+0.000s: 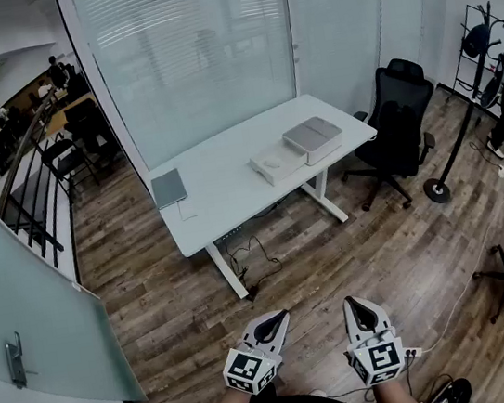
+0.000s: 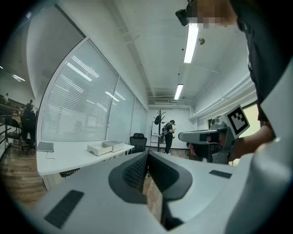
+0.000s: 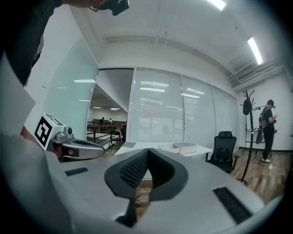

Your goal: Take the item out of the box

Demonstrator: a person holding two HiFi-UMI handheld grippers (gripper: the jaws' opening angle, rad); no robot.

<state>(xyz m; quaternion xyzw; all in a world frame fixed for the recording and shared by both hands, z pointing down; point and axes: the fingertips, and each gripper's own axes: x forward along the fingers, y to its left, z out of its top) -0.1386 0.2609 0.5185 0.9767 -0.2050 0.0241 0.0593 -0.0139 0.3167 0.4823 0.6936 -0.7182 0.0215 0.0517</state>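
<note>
Box (image 1: pixel 315 138) sits right of centre in the upper frame, on the white worktop (image 1: pixel 231 185), touching a flat white piece (image 1: pixel 273 163). Item itself too small to make out; presumably inside.

Left tongs (image 1: pixel 277 315) and right tongs (image 1: pixel 351 301) are low in the frame over the wood floor, well apart from the worktop. Both pressed together, pinching nothing.

Task not begun: approach, reach and lift-out all remain.

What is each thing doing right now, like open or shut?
Left gripper: shut, empty.
Right gripper: shut, empty.
Box: on the table, two parts side by side.
Grey notebook: closed, lying flat.
Office chair: upright, nobody in it.
</note>
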